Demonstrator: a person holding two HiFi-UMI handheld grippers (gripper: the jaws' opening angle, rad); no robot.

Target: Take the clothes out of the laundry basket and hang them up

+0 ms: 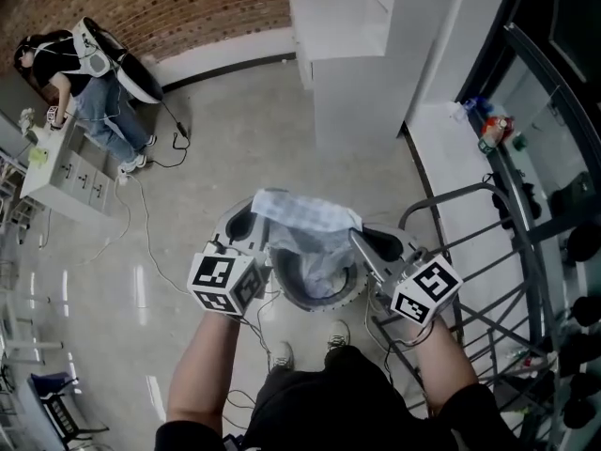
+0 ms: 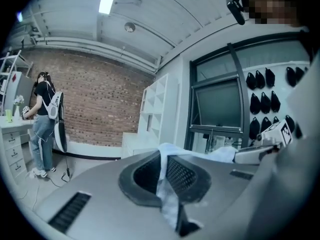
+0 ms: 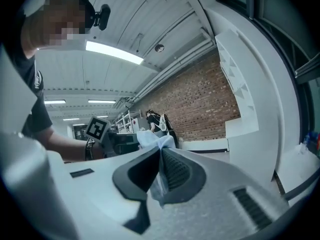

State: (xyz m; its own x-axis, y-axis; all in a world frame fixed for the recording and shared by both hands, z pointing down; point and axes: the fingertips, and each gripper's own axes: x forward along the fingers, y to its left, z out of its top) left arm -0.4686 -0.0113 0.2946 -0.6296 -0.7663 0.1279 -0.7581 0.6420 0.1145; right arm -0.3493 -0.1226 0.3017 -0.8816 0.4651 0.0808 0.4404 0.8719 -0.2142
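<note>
- Main thing: one thin pale blue-white garment point(image 1: 305, 214) is stretched in the air right above the round grey laundry basket point(image 1: 324, 304), clear of its rim.
- Two grippers, both clamped on that garment. The left gripper point(image 1: 246, 224) pinches the edge on the basket's left, and the right gripper point(image 1: 374, 242) pinches the edge on its right. In each gripper view the cloth sits squeezed between closed pads.
- More pale fabric is lying down inside the basket, can't tell how many pieces.
- One dark metal drying rack point(image 1: 449, 194) stands just right of the basket, close by the right gripper.
- One white cabinet point(image 1: 352, 54) stands beyond the basket against a brick wall point(image 1: 169, 3).
- Far left of the basket, one other person point(image 1: 89, 92) stands at a white drawer unit point(image 1: 75, 181), with a cable point(image 1: 146, 233) trailing across the floor towards the basket.
</note>
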